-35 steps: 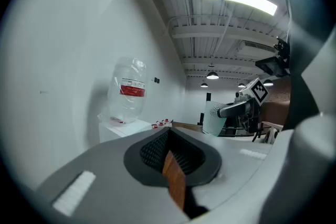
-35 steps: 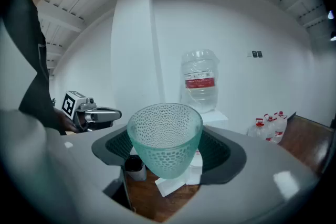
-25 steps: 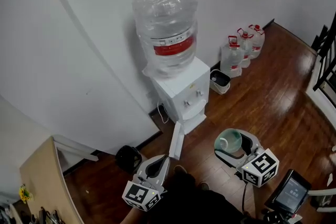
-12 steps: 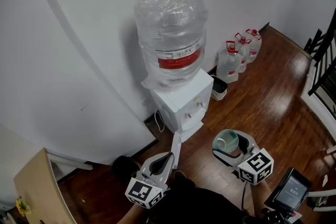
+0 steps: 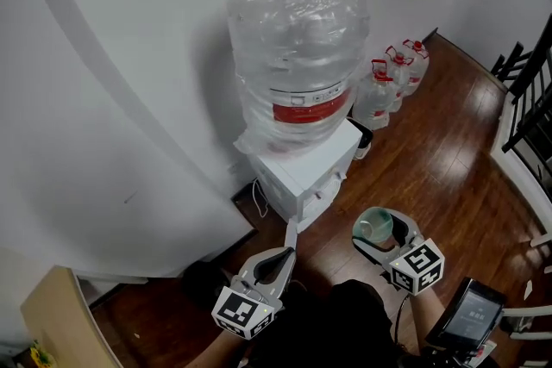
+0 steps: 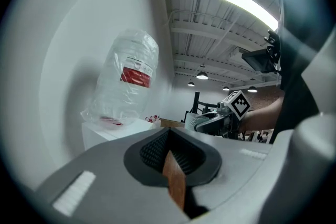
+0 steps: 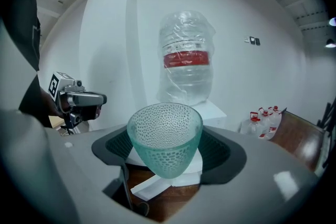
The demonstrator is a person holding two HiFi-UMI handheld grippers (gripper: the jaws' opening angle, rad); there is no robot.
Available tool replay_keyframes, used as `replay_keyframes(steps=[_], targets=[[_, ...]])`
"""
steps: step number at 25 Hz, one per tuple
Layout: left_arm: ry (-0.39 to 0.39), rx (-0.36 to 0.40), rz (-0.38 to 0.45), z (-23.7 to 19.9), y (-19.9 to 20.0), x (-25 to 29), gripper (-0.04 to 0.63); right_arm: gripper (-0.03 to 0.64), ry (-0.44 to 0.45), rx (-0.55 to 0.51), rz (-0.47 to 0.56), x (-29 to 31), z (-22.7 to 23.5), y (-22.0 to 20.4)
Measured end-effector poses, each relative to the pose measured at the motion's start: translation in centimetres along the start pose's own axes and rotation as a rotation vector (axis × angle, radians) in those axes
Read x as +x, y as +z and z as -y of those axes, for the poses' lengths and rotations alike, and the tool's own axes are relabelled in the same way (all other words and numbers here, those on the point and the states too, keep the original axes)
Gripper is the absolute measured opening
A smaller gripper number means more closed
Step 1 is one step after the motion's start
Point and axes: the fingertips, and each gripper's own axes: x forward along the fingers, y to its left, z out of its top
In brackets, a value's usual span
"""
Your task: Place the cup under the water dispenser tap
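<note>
The white water dispenser (image 5: 304,172) with its big clear bottle (image 5: 297,56) stands against the wall, ahead of both grippers. A pale green dimpled glass cup (image 5: 375,225) sits upright between the jaws of my right gripper (image 5: 380,228), short of the dispenser's front and to its right. In the right gripper view the cup (image 7: 165,136) fills the gap of the right gripper (image 7: 167,140), with the bottle (image 7: 186,57) behind it. My left gripper (image 5: 283,255) is shut and holds nothing, low and left of the dispenser. Its closed left gripper (image 6: 169,140) points past the bottle (image 6: 131,78).
Several spare water jugs (image 5: 392,77) and a small bin (image 5: 361,134) stand along the wall to the right. A white panel (image 5: 290,234) leans by the dispenser's base. A black railing (image 5: 526,90) is at far right, a wooden tabletop (image 5: 56,319) at lower left, a screen device (image 5: 468,314) at lower right.
Both grippers and the head have moved closer to the dispenser, which now looms larger. The cup stays held in the right gripper; the left gripper stays shut.
</note>
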Motion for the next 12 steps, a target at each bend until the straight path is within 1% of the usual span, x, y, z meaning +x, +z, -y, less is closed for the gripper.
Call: replay_keyframes(steps=[4,7,10,12], targets=[[0.015,-0.035,-0.023,-0.8,-1.7,2.2,0.000,0.382,0.005,-0.004,-0.031,2.1,2.1,-2.0],[0.022,-0.032,-0.035,-1.0,-2.4,3.9,0.000,0.382,0.020,0.007,-0.043,3.7,3.9,-3.7],[0.054,-0.041,-0.062,-1.0,-3.0,5.4,0.000,0.382,0.047,-0.011,-0.069,5.2,6.0,-6.3],[0.082,-0.056,-0.085,-1.1,-4.4,6.6,0.000,0.382,0.062,-0.027,-0.083,6.5,7.6,-8.1]])
